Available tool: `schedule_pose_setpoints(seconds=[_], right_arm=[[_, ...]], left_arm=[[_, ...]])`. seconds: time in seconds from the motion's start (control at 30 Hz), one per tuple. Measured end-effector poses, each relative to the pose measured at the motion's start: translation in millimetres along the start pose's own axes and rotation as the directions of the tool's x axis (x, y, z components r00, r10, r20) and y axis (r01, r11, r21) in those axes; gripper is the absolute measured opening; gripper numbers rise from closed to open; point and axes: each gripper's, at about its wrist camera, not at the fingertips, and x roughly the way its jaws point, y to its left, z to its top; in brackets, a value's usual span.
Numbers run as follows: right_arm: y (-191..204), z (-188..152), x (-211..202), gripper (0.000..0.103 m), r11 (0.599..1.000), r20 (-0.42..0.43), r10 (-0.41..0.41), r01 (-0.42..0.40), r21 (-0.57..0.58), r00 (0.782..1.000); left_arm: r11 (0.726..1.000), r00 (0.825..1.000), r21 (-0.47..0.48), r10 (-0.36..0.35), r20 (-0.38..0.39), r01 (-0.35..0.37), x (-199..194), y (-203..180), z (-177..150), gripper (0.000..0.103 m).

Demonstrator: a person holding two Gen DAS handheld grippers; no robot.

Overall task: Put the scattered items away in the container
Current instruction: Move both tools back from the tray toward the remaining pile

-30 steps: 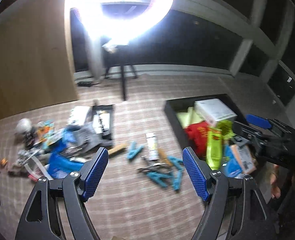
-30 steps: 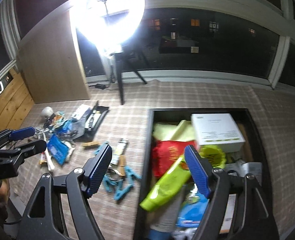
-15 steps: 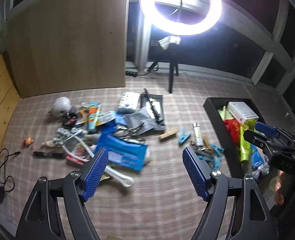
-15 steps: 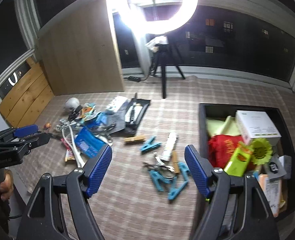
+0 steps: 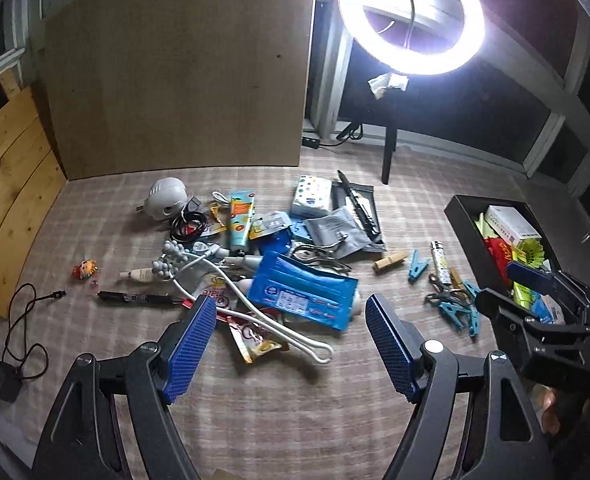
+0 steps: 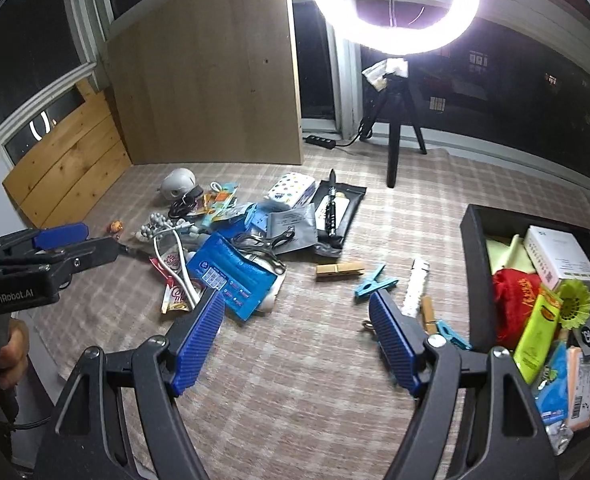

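Many things still lie in a pile (image 5: pixel 255 256) on the checked cloth (image 5: pixel 295 400) in the left view, well apart from the black box (image 5: pixel 467 224). The left gripper (image 5: pixel 291 344) has wide, empty jaws.

In the right view the box (image 6: pixel 475 280) is partly full. The right gripper (image 6: pixel 295 340) is wide and empty too. Blue pegs (image 6: pixel 375 280) wait nearby.

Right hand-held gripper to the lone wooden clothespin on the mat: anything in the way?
Nothing visible. The right hand-held gripper is open and empty, and only bare checked mat lies between it and the wooden clothespin. The blue clip lies just right of it, apart.
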Motion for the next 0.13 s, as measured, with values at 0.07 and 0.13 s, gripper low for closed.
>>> schedule_pose_setpoints(seconds=[0.07,0.13], right_arm=[[1.0,-0.2,6.2,0.074,1.000,-0.009,0.001,-0.001,0.005,1.000],[-0.1,-0.2,12.5,0.074,1.000,-0.015,0.000,0.000,0.010,1.000]], left_arm=[[1.000,1.000,0.001,0.000,-0.002,0.000,5.6,4.9,-0.6,0.075],[1.000,1.000,-0.007,0.004,-0.006,-0.004,12.1,10.6,-0.2,0.075]])
